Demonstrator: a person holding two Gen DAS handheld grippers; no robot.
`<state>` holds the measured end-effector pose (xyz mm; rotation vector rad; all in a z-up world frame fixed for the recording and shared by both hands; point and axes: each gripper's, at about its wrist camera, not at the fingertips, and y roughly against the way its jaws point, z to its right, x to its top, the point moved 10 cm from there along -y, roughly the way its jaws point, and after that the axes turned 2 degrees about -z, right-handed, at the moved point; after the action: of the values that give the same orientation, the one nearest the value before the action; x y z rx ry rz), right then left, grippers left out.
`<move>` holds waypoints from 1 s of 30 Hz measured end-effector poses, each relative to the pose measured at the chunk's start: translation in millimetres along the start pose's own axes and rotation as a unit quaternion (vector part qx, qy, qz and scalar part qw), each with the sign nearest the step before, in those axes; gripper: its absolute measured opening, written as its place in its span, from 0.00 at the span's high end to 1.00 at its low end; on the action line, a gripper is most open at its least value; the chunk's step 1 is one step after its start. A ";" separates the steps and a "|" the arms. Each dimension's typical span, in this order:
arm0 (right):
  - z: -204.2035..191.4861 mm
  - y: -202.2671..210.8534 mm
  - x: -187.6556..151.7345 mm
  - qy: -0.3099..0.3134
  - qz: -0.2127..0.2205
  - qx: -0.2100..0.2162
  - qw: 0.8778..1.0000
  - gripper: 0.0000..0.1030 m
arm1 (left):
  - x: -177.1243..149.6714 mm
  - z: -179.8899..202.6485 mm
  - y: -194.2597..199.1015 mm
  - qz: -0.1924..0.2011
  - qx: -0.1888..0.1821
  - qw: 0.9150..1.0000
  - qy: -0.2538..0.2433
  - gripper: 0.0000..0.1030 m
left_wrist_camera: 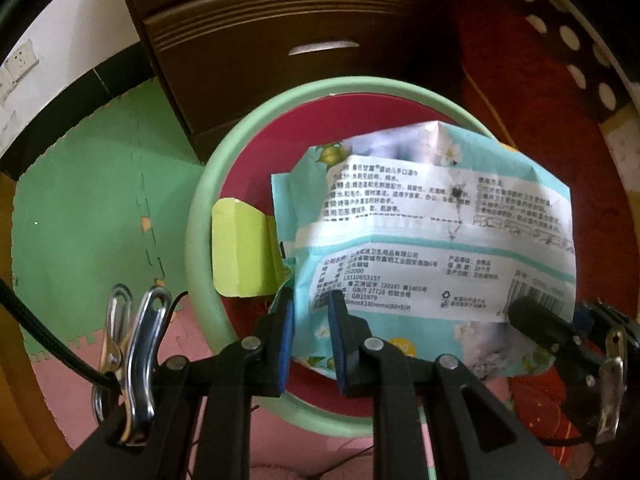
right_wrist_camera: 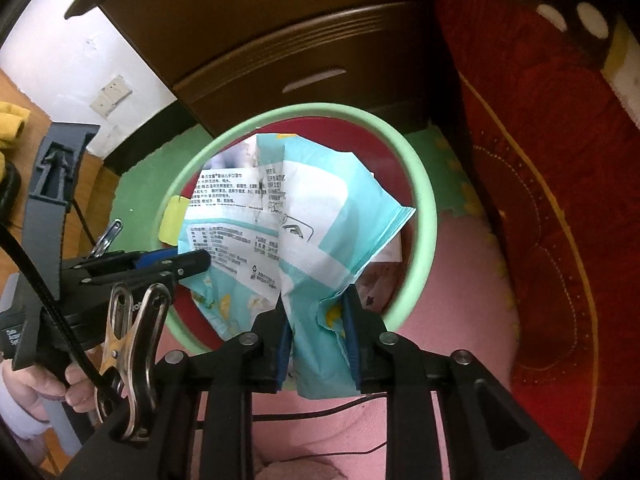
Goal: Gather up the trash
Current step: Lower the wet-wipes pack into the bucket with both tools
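A crumpled teal and white wet-wipes wrapper (left_wrist_camera: 420,232) hangs spread over a round bin with a mint-green rim (left_wrist_camera: 200,216) and a red inside. My left gripper (left_wrist_camera: 312,300) is shut on the wrapper's lower left edge, its blue pads on either side of it. My right gripper (left_wrist_camera: 532,316) grips the far corner. In the right wrist view the wrapper (right_wrist_camera: 312,216) bunches between the right gripper's (right_wrist_camera: 318,304) pads, above the bin rim (right_wrist_camera: 424,208). The left gripper (right_wrist_camera: 188,260) holds the other side. A yellow-green carton piece (left_wrist_camera: 240,248) lies inside the bin.
A dark wooden cabinet (left_wrist_camera: 280,40) with drawers stands just behind the bin. Red bedding (right_wrist_camera: 560,200) rises at the right. Green foam mats (left_wrist_camera: 88,200) and pink ones (right_wrist_camera: 460,280) cover the floor. A person's hand (right_wrist_camera: 52,384) holds the left gripper's handle.
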<state>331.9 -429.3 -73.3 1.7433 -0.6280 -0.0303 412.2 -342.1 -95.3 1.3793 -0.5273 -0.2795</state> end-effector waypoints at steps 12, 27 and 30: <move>3.8 5.8 0.0 -0.002 -0.003 -0.032 0.999 0.66 | 5.2 -4.3 -4.3 -0.001 -0.001 1.000 0.007 0.83; -1.7 31.4 10.1 0.003 0.041 -0.022 0.999 0.82 | 18.2 29.7 24.9 0.019 -0.066 0.998 -0.010 0.77; 1.4 11.2 9.3 0.001 0.027 -0.023 0.999 0.83 | 16.3 39.2 8.3 0.009 -0.074 0.997 -0.016 0.77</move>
<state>335.0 -436.0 -60.7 1.6814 -0.6678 -0.0045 405.3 -382.0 -80.1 1.2286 -0.5347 -0.3202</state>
